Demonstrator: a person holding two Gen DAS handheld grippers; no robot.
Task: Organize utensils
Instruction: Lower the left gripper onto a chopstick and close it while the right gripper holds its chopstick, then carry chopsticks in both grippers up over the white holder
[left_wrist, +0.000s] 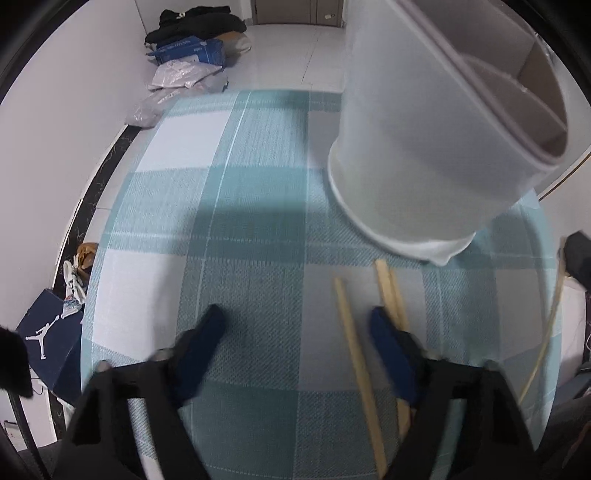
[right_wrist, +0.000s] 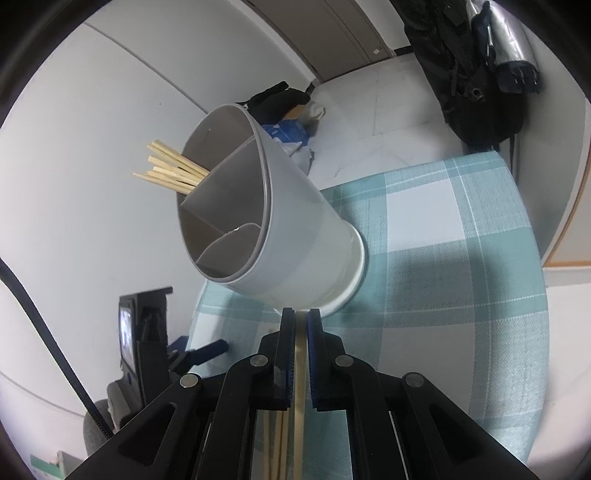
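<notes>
- The right claw (right_wrist: 301, 314) is pinched shut on a single pale wooden chopstick (right_wrist: 300, 373), which runs lengthwise between its two fingers and past the camera.
- Just ahead of that claw's tips stands the white utensil holder (right_wrist: 295, 236) on the tabletop (right_wrist: 443, 236), which is covered in a teal and white checked cloth.
- The holder has a grey rim and its inside is split into three compartments.
- One far compartment holds a bundle of chopsticks (right_wrist: 170, 170), about seven ends showing; the other two compartments look empty.
- The left claw (left_wrist: 295, 321) stands part open above the cloth with nothing between its fingers.
- Three loose chopsticks (left_wrist: 354, 354) lie on the cloth at the left claw's right finger (left_wrist: 388, 347): one just inside it, two crossing under or beside it. Whether the finger touches them I cannot tell.
- From the left wrist view the holder sits beyond the left claw, ahead and to the right, near the ends of the loose chopsticks.
- On the floor by the wall lies a dark blue box (left_wrist: 44, 343) with a white jumping-figure logo.
- Farther off is a blue packet (left_wrist: 192, 50) with white writing too small to read.
</notes>
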